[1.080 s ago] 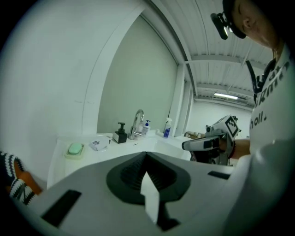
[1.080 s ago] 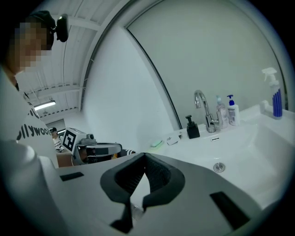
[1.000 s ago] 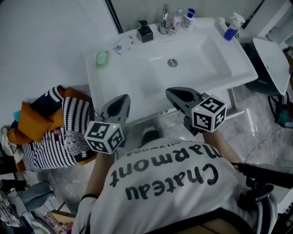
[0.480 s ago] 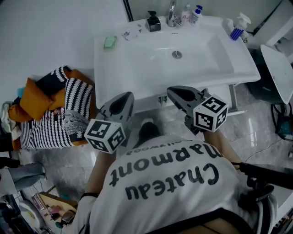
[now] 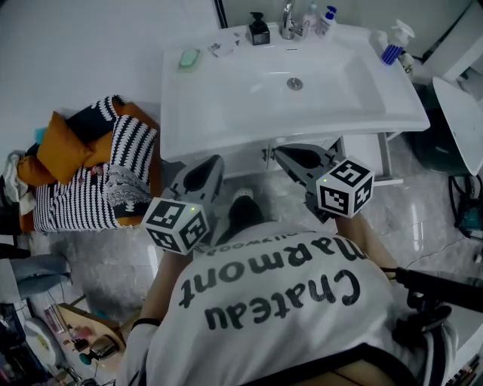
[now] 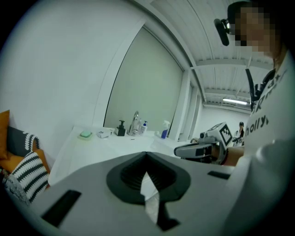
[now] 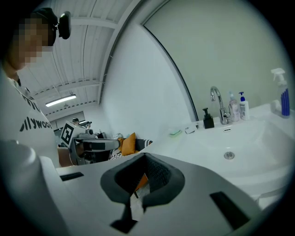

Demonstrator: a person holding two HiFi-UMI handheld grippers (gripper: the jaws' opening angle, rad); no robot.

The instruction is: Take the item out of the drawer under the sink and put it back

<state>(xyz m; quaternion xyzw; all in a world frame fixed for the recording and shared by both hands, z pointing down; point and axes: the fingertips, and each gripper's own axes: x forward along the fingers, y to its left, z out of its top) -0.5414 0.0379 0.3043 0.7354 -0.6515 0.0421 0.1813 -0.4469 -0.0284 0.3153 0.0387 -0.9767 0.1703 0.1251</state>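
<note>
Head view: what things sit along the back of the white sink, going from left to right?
First the green soap → black pump bottle → faucet → blue-capped bottle → spray bottle.

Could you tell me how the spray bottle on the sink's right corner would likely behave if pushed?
The spray bottle looks tall and narrow with a jutting trigger head, so a high push would probably tip it. It stands near the edge of the sink, so it might fall off.
</note>
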